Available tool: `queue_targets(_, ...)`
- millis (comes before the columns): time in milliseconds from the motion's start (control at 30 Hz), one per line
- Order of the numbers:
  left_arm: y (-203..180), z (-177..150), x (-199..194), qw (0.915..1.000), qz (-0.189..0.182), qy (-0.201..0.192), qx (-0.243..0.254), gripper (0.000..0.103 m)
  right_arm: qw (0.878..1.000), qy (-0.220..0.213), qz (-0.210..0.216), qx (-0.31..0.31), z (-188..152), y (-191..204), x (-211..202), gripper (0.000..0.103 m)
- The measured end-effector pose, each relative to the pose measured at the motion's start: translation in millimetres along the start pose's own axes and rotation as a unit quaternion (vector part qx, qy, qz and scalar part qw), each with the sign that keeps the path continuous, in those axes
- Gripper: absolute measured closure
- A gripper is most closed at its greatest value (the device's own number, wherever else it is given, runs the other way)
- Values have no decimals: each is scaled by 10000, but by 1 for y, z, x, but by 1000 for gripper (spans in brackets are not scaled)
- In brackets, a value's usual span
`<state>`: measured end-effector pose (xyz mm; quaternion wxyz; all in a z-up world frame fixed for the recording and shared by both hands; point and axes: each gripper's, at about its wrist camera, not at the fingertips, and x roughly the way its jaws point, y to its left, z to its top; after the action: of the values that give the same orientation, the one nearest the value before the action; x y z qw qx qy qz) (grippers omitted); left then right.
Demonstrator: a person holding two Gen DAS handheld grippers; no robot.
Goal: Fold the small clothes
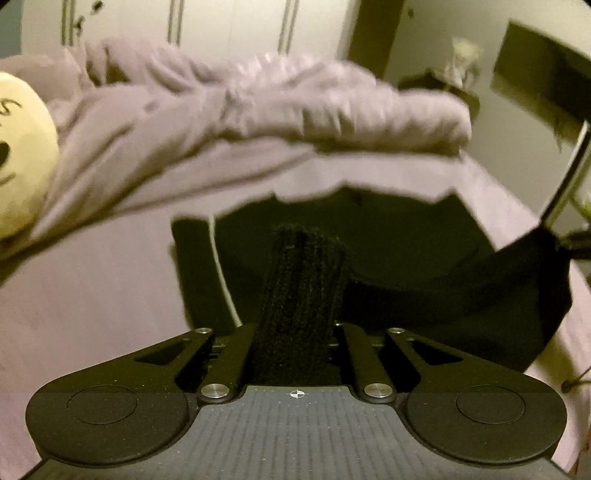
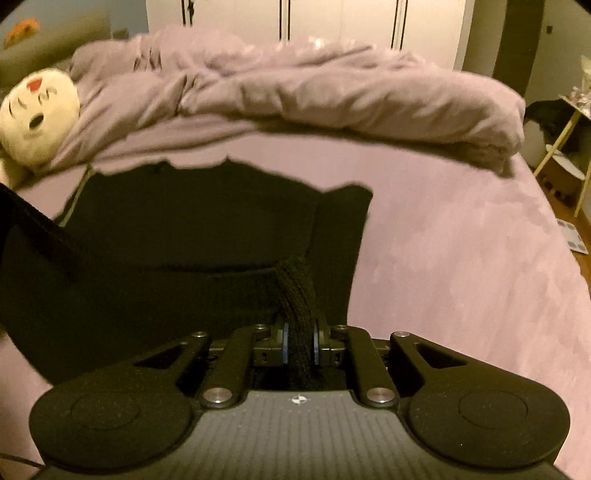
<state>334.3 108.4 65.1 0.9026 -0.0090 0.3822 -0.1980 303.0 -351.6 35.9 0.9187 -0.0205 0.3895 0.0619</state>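
A black knit garment [image 1: 388, 236] lies spread on a lilac bed sheet [image 1: 92, 295]; it also shows in the right wrist view [image 2: 184, 229]. My left gripper [image 1: 299, 295] is shut on a bunched edge of the black garment, which hides the fingertips. My right gripper [image 2: 300, 343] is shut on another bunched edge of the same garment, with cloth pinched between the blue pads. The near hem hangs lifted between the two grippers. The other gripper's held corner shows at the right edge of the left wrist view [image 1: 535, 266].
A rumpled lilac duvet [image 2: 332, 88] lies across the far side of the bed. A cream plush toy [image 2: 37, 114] sits at the left, also in the left wrist view [image 1: 22, 155]. White wardrobe doors [image 2: 332, 18] stand behind. A small shelf [image 2: 569, 122] stands right of the bed.
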Motion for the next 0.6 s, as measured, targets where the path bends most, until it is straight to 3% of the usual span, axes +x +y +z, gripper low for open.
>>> queue_targets(133, 14, 13, -2, 9988, 157, -388, -243, 94, 9991, -315, -176, 227, 14, -7, 11, 92)
queue_targets(300, 40, 15, 48, 9974, 380, -272, -544, 94, 9972, -406, -484, 407, 37, -7, 65, 92)
queue_targets(467, 60, 2, 96, 9953, 579, 137, -771, 83, 9964, 183, -659, 494, 40, -2, 116, 91)
queue_targets(600, 69, -6, 114, 9944, 224, 362, -967, 77, 9950, 502, -786, 356, 35, 5, 133, 84)
